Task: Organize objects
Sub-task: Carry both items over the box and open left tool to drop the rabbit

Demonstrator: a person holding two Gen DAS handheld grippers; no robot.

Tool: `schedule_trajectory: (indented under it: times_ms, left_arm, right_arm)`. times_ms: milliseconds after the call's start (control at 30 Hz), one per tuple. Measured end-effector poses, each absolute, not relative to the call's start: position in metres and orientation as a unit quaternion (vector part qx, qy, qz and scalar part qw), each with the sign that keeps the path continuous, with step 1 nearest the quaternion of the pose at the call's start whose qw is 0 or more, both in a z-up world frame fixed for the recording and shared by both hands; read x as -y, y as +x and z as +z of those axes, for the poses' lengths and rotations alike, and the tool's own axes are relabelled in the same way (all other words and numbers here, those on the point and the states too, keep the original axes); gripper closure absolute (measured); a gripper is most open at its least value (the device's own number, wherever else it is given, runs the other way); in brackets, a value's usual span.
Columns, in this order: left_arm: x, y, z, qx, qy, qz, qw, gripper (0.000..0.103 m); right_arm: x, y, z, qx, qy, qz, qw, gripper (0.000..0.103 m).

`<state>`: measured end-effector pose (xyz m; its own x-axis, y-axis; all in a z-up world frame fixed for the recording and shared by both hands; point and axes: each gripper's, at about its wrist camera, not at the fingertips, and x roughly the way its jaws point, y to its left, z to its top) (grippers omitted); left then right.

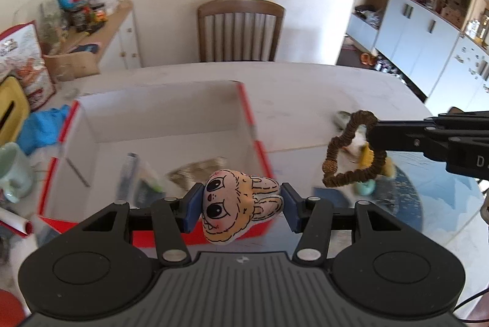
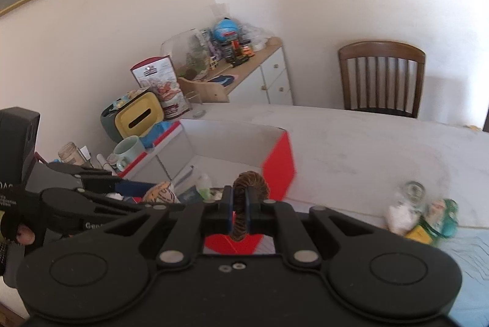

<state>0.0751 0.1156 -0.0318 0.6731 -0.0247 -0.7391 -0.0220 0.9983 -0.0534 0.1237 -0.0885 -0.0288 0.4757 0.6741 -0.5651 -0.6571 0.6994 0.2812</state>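
My left gripper (image 1: pixel 241 209) is shut on a small plush rabbit head (image 1: pixel 237 206) with big black eyes, held above the near edge of the red and white open box (image 1: pixel 244 100). The same plush rabbit head (image 2: pixel 162 193) shows at the left of the right wrist view, between the left gripper's blue pads. My right gripper (image 2: pixel 240 200) is shut on a brown hair scrunchie (image 2: pixel 250 181), just before the box (image 2: pixel 278 161). In the left wrist view the scrunchie (image 1: pixel 336 149) hangs as a loop from the right gripper's fingertips, to the right of the box.
Several small items lie in the box bottom. A mint mug (image 1: pixel 13 171), blue cloth (image 1: pixel 45 125) and yellow tissue holder (image 2: pixel 139 116) crowd the box's left. Small figurines and a jar (image 2: pixel 424 213) stand on a blue mat at the right. A wooden chair (image 1: pixel 240 30) stands behind the table.
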Motion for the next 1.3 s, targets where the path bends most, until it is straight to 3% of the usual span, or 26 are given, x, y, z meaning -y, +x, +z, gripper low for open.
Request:
schedule_trajectory:
  times_ms: [467, 1300]
  left_arm:
    - [-0.208, 0.122, -0.046, -0.408, -0.011, 0.064, 0.911, 0.050]
    - [-0.225, 0.244, -0.132, -0.498, 0.007, 0.044, 0.866, 0.050]
  right_arm:
    - [-0.003, 0.143, -0.044, -0.340, -0.031, 0.405, 0.848, 0.097]
    - [-0.090, 0.171, -0.116, -0.407, -0.110, 0.407, 0.810, 0.097]
